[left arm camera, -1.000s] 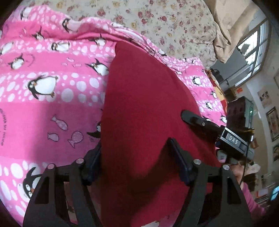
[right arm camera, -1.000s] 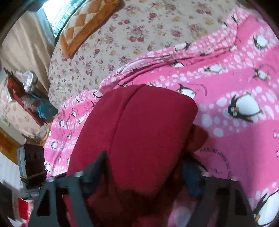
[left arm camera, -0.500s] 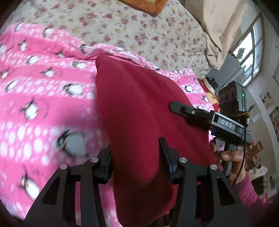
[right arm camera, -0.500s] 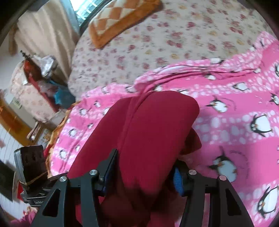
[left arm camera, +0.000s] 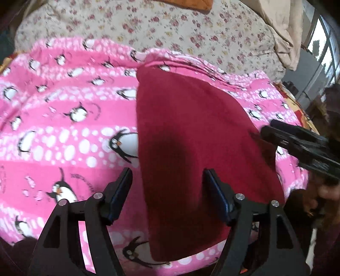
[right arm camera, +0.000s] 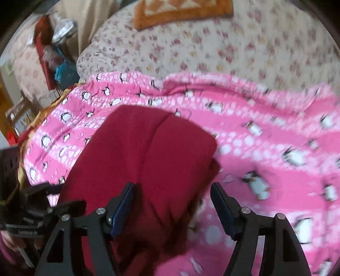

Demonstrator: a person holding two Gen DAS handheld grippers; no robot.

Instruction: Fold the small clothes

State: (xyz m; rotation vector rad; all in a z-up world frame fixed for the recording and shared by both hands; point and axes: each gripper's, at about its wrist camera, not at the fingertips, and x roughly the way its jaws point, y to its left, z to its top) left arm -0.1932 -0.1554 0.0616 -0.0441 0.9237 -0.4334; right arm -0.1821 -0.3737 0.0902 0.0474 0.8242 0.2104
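Note:
A dark red garment (left arm camera: 191, 138) lies folded flat on a pink penguin-print blanket (left arm camera: 63, 138). It also shows in the right wrist view (right arm camera: 148, 159), with a seam down its middle. My left gripper (left arm camera: 167, 182) is open just above the garment's near left edge, holding nothing. My right gripper (right arm camera: 172, 197) is open above the garment's near right edge, holding nothing. The right gripper also shows in the left wrist view (left arm camera: 297, 144), beside the garment's right edge.
The pink blanket (right arm camera: 265, 138) lies on a floral bedspread (left arm camera: 191, 27). An orange checked cushion (right arm camera: 180, 10) lies at the far end of the bed. Cluttered furniture (right arm camera: 53, 53) stands left of the bed. A window (left arm camera: 323, 48) is at far right.
Both grippers were shut on the red garment; both have opened and pulled back, and the garment now lies folded flat on the blanket.

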